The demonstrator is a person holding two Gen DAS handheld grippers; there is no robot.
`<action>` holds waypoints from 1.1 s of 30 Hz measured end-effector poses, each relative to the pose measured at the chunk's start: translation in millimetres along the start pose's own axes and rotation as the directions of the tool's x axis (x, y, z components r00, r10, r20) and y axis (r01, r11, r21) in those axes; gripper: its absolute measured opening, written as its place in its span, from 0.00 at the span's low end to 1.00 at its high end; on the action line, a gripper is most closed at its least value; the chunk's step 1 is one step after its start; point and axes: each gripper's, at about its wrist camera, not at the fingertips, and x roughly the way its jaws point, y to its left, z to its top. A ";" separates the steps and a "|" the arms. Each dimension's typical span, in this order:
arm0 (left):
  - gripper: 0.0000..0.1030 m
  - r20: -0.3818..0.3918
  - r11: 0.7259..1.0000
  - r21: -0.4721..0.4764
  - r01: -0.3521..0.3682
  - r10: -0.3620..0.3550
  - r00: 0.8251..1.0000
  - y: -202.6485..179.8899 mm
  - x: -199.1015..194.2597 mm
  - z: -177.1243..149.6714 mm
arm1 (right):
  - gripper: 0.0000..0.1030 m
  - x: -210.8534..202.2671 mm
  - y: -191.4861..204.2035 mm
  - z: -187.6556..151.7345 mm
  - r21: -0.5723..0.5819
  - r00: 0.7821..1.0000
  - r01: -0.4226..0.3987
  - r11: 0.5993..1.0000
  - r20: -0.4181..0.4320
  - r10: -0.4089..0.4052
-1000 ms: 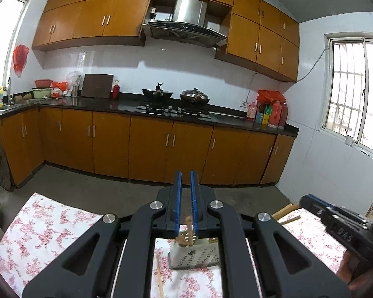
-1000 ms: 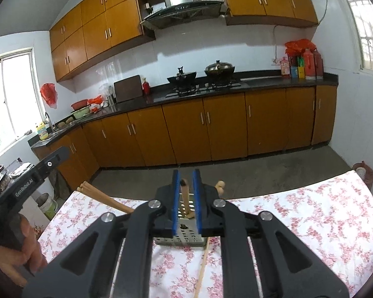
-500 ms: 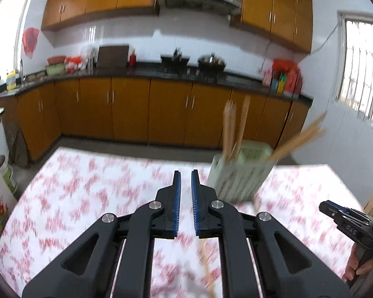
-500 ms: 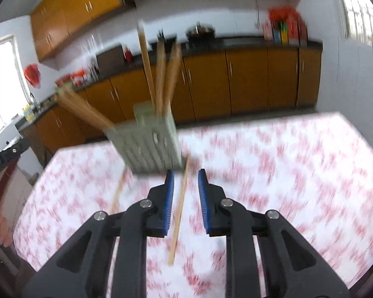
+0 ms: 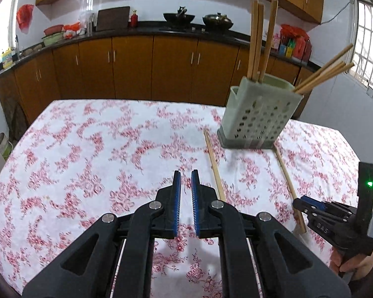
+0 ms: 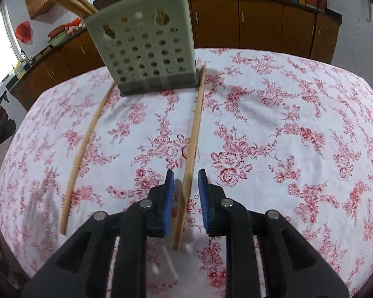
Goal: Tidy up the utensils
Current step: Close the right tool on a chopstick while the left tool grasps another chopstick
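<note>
A pale green perforated utensil holder (image 5: 258, 116) (image 6: 149, 49) stands on the floral tablecloth with several wooden chopsticks (image 5: 258, 39) upright and leaning in it. Two loose chopsticks lie flat, one on each side of it: the left one (image 5: 214, 166) (image 6: 84, 144) and the right one (image 5: 288, 186) (image 6: 192, 139). My right gripper (image 6: 185, 175) is low over the cloth, jaws open and straddling the near end of the right chopstick without gripping it. It also shows in the left wrist view (image 5: 310, 206). My left gripper (image 5: 185, 176) is empty, jaws nearly closed, just left of the left chopstick.
The table (image 5: 87, 149) is covered by a white cloth with red flowers. Behind it run brown kitchen cabinets (image 5: 136, 67) and a dark counter with pots. A hand (image 5: 355, 265) holds the right gripper at the table's right edge.
Both grippers have tipped down from looking across the kitchen toward the tabletop. The right gripper's jaws have opened and come around a loose chopstick. The holder now sits farther ahead.
</note>
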 end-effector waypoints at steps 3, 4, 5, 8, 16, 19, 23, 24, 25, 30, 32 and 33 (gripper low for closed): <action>0.09 -0.021 1.000 0.002 0.010 -0.010 1.000 -4.1 6.3 -5.0 | 0.09 -0.3 -1.1 1.8 -0.007 0.999 0.035 0.999 0.015 -0.034; 0.09 -0.031 1.000 0.002 0.016 -0.016 0.999 -5.6 8.9 -6.7 | 0.08 -0.6 -4.4 2.3 0.008 1.000 0.027 1.000 0.015 -0.027; 0.09 -0.036 1.000 0.000 0.021 -0.021 0.999 -7.4 9.9 -8.3 | 0.08 -0.8 -8.2 3.0 0.023 0.999 0.029 0.999 0.015 -0.030; 0.09 -0.054 0.999 -0.009 0.051 -0.051 0.997 -12.2 13.8 -12.0 | 0.08 -2.1 -30.8 5.3 0.086 0.997 0.067 0.994 0.024 -0.070; 0.09 -0.112 0.994 0.021 0.108 -0.105 0.988 -37.1 29.5 -28.3 | 0.08 -8.7 -93.0 5.2 0.263 0.985 0.163 0.951 0.016 -0.174; 0.09 -0.131 0.993 0.032 0.113 -0.108 0.985 -45.1 35.7 -33.7 | 0.08 -9.5 -91.5 2.0 0.242 0.984 0.169 0.956 0.020 -0.179; 0.09 -0.158 0.993 0.057 0.102 -0.092 0.983 -56.5 44.4 -40.9 | 0.08 -8.3 -86.9 1.0 0.227 0.985 0.160 0.961 0.023 -0.169; 0.09 -0.165 0.993 0.064 0.097 -0.085 0.983 -58.6 46.7 -42.6 | 0.08 -8.4 -85.9 0.5 0.224 0.986 0.159 0.961 0.022 -0.168; 0.09 -0.174 0.994 0.074 0.086 -0.072 0.982 -61.1 49.5 -45.1 | 0.08 -8.3 -84.7 -0.5 0.221 0.986 0.158 0.962 0.022 -0.167; 0.09 -0.167 0.994 0.100 0.044 -0.027 0.986 -65.3 52.6 -50.0 | 0.08 -6.9 -78.8 -0.3 0.212 0.988 0.147 0.966 0.020 -0.155; 0.09 -0.173 0.995 0.096 0.033 -0.016 0.985 -63.2 54.5 -50.7 | 0.08 -7.2 -75.0 -0.3 0.207 0.989 0.142 0.968 0.019 -0.149; 0.09 -0.180 0.996 0.084 0.029 -0.014 0.984 -60.1 56.4 -51.9 | 0.08 -6.9 -72.7 -0.5 0.203 0.990 0.136 0.970 0.019 -0.143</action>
